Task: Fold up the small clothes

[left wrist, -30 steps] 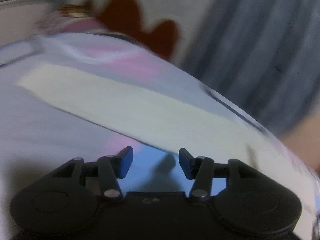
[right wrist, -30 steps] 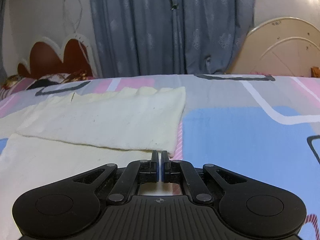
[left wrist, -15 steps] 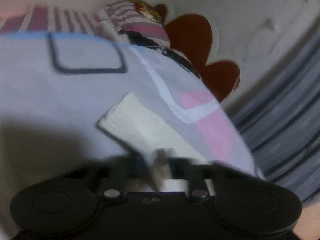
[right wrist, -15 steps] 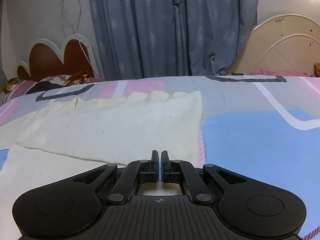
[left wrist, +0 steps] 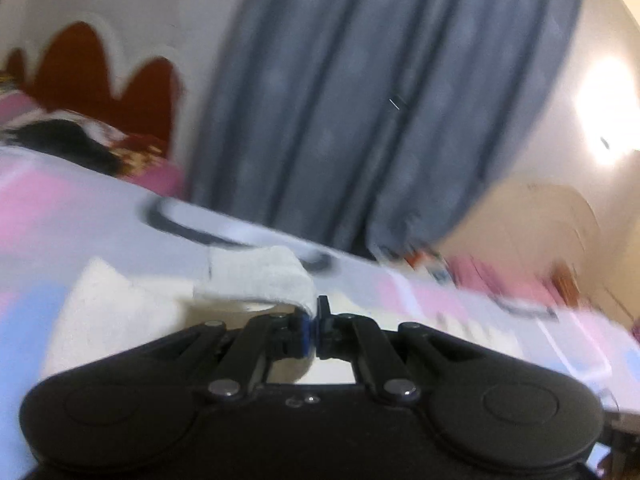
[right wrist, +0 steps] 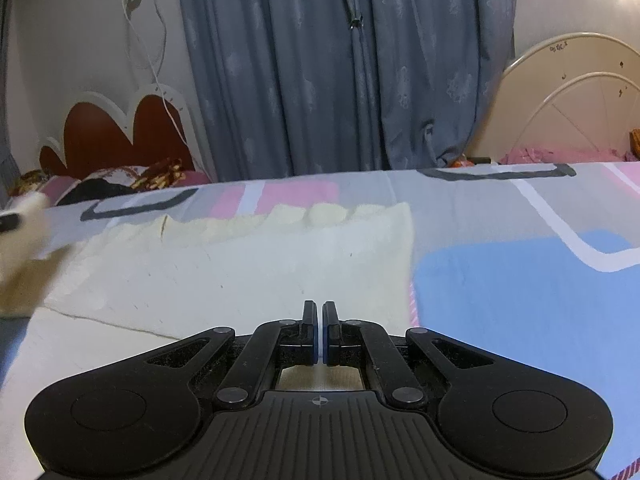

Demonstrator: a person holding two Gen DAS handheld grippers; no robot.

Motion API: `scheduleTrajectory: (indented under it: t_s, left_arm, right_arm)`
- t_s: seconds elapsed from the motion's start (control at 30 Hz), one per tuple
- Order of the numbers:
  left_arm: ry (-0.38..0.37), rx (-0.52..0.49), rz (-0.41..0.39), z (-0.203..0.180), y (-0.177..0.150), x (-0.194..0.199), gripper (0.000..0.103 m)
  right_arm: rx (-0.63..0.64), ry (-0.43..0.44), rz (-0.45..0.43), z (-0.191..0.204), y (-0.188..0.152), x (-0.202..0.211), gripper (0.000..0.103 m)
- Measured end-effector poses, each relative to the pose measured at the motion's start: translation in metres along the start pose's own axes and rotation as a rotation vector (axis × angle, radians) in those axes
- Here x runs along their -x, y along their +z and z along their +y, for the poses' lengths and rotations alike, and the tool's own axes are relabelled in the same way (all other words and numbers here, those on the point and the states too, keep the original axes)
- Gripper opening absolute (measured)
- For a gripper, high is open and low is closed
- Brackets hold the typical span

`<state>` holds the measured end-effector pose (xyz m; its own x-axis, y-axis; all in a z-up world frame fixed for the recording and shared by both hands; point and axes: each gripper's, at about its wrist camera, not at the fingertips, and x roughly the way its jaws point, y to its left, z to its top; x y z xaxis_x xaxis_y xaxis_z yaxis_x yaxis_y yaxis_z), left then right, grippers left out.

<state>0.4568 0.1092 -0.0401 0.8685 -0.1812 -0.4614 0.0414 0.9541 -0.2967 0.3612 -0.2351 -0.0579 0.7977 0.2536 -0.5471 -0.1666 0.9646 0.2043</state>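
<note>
The cream knitted garment [right wrist: 248,276] lies spread on the bed, one layer already folded over the layer beneath, its scalloped far edge toward the curtain. In the left wrist view a corner of it [left wrist: 260,276] is lifted off the bed and pinched in the left gripper [left wrist: 314,320], whose fingers are closed tight on the cloth; that view is blurred. In the right wrist view the same lifted corner and the left gripper show as a smear at the far left edge [right wrist: 16,224].

The right gripper [right wrist: 321,334] hangs low over the near part of the garment, pointing slightly downward, its fingers [right wrist: 309,332] pressed almost together; a thin pale strip shows in the slit between them, but whether they hold cloth cannot be told.

The bed sheet [right wrist: 500,280] is grey with pink and blue blocks and white and dark outlines. Behind it hang blue-grey curtains [right wrist: 328,68]. A dark red scalloped headboard [right wrist: 120,136] stands at the left with patterned pillows [right wrist: 132,178] below it, and a cream arched bed frame [right wrist: 580,96] stands at the right.
</note>
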Motion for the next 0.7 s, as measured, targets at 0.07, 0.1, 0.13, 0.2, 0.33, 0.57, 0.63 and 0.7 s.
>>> scheduleTrajectory:
  t_s: [0.07, 0.1, 0.13, 0.2, 0.33, 0.57, 0.63, 0.7]
  left_arm:
    - [-0.022, -0.06, 0.047, -0.027, -0.013, -0.02, 0.002]
    - [-0.028, -0.08, 0.067, -0.036, -0.017, -0.029, 0.002]
    - [-0.036, -0.093, 0.095, -0.046, -0.023, -0.039, 0.002]
    - [-0.045, -0.102, 0.126, -0.057, -0.043, -0.042, 0.002]
    - [-0.069, -0.099, 0.212, -0.065, -0.071, -0.049, 0.003]
    - [-0.116, -0.14, 0.165, -0.059, -0.078, -0.017, 0.061]
    - [-0.073, -0.13, 0.15, -0.045, -0.08, 0.005, 0.058]
    - [-0.024, -0.079, 0.138, -0.022, -0.082, 0.026, 0.056]
  right_arm:
    - [-0.012, 0.001, -0.004, -0.002, 0.002, 0.003, 0.0]
    - [-0.019, 0.003, -0.004, -0.003, 0.002, 0.004, 0.0]
    - [-0.026, 0.007, -0.004, -0.004, 0.002, 0.005, 0.0]
    - [-0.033, 0.014, -0.003, -0.004, 0.003, 0.007, 0.0]
    - [-0.04, 0.041, 0.006, -0.003, 0.003, 0.009, 0.0]
    - [-0.036, 0.052, -0.032, 0.015, 0.006, 0.01, 0.071]
    - [-0.014, 0.106, -0.05, 0.025, 0.009, 0.012, 0.073]
    - [0.008, 0.147, -0.049, 0.038, 0.01, 0.009, 0.073]
